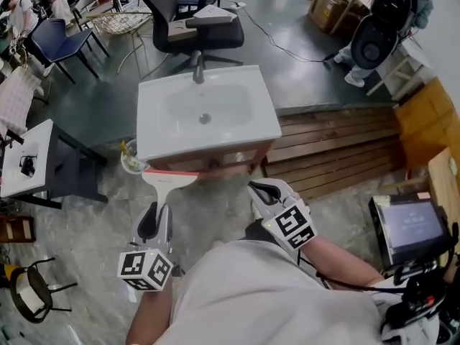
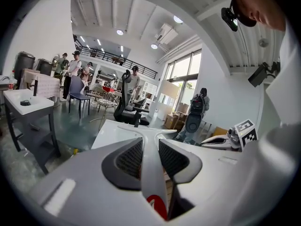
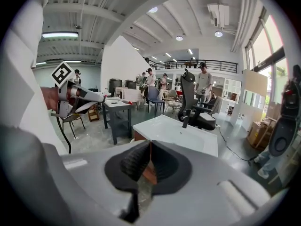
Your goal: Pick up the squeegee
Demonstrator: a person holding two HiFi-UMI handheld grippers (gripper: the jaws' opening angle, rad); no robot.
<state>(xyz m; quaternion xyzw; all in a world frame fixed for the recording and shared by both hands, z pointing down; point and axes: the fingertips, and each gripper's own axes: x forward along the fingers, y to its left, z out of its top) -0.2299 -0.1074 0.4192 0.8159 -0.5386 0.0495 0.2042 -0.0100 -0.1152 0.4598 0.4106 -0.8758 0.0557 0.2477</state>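
The squeegee (image 1: 170,180) has a white handle and a wide head with a red blade edge. It hangs in the air just in front of the white sink's (image 1: 154,144) near edge. My left gripper (image 1: 158,211) is shut on its handle. In the left gripper view the white handle (image 2: 149,173) with a red mark runs up between the black pads (image 2: 127,160). My right gripper (image 1: 267,190) hovers to the right of the squeegee, near the sink cabinet's front corner. Its jaws (image 3: 150,161) are shut together with nothing in them.
A dark faucet (image 1: 198,69) stands at the sink's far edge, with a black office chair (image 1: 194,20) behind it. A small bowl (image 1: 131,164) sits by the sink's left front corner. A white side table (image 1: 29,157) stands at left, wooden decking (image 1: 338,149) at right.
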